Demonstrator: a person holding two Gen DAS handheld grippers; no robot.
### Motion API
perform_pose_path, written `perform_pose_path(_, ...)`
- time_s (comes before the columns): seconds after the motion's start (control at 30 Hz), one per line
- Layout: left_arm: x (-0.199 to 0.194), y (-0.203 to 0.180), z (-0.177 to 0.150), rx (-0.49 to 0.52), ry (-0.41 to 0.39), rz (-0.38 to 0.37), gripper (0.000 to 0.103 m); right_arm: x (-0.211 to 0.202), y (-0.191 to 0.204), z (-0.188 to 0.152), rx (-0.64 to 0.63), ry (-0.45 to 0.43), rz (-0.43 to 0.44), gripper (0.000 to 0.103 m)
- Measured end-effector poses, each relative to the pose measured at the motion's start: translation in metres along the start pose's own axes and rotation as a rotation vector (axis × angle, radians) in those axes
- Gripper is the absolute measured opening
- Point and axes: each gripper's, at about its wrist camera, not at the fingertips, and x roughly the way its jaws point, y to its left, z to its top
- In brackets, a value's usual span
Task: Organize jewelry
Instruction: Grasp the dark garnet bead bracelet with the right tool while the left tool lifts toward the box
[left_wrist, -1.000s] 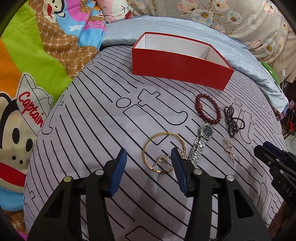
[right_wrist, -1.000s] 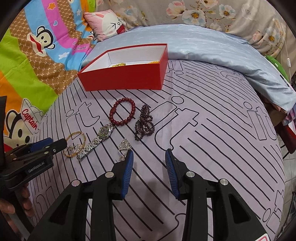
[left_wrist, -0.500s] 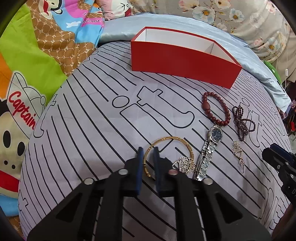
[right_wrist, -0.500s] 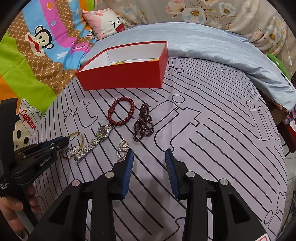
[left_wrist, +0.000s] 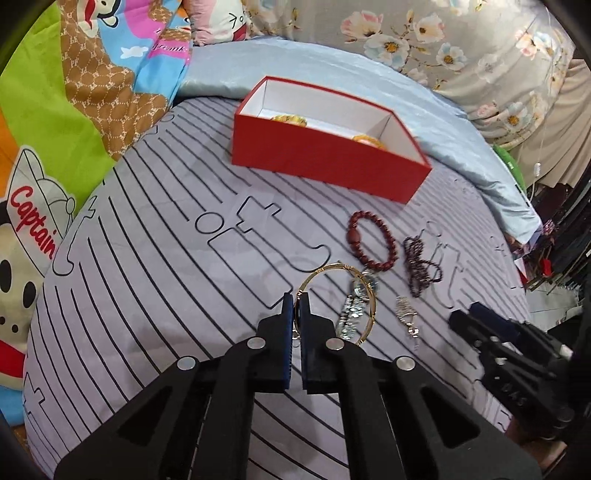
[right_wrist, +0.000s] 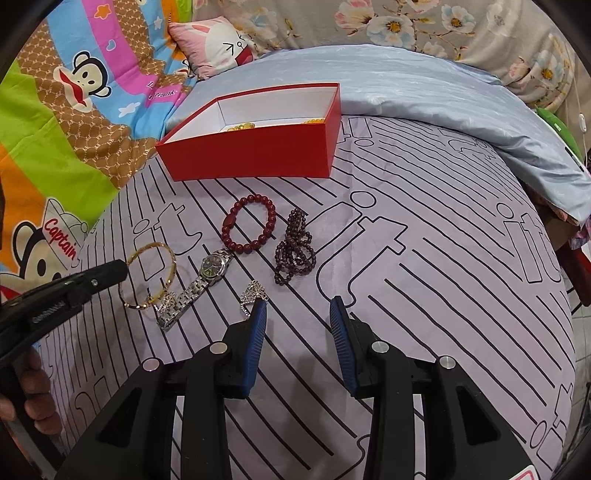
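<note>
A gold bangle (left_wrist: 334, 266) (right_wrist: 170, 275) is pinched at its rim by my left gripper (left_wrist: 296, 295) (right_wrist: 123, 273), which is shut on it and tilts it a little off the striped bedsheet. A small silver charm (right_wrist: 168, 299) hangs by it. Beside it lie a silver watch (right_wrist: 212, 266) (left_wrist: 354, 312), a red bead bracelet (left_wrist: 354, 234) (right_wrist: 229, 223), a dark bead strand (left_wrist: 419, 264) (right_wrist: 293, 254) and a silver pendant (left_wrist: 404, 308) (right_wrist: 253, 290). My right gripper (right_wrist: 297, 306) (left_wrist: 476, 314) hovers open near the pendant, holding nothing.
An open red box (left_wrist: 314, 162) (right_wrist: 258, 151) with a white inside and some gold pieces stands behind the jewelry. A cartoon quilt (left_wrist: 55, 129) lies left, a blue cover (right_wrist: 424, 85) behind. A person's hand (right_wrist: 33, 391) holds the left gripper's handle.
My left gripper's jaws have closed from open onto the bangle's rim, and the bangle now sits tilted up beside the watch. The right gripper has kept still.
</note>
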Motion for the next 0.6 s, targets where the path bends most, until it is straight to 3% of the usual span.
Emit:
perform_pose_path(0.23,-0.019,-0.008,0.009,0.007,-0.042,-0.027,0.003,0.005,-0.003,0.004,0.006,0.0,0.0,0.036)
perform_pose_path(0.53,-0.017,0.0,0.012,-0.002,-0.039,0.007,0.003,0.029,-0.003,0.024,0.001,0.006,0.011,0.036)
perform_pose_path(0.6,-0.015,0.002,0.013,-0.006,-0.034,0.012,0.003,0.035,-0.002,0.028,0.002,0.01,0.017,0.031)
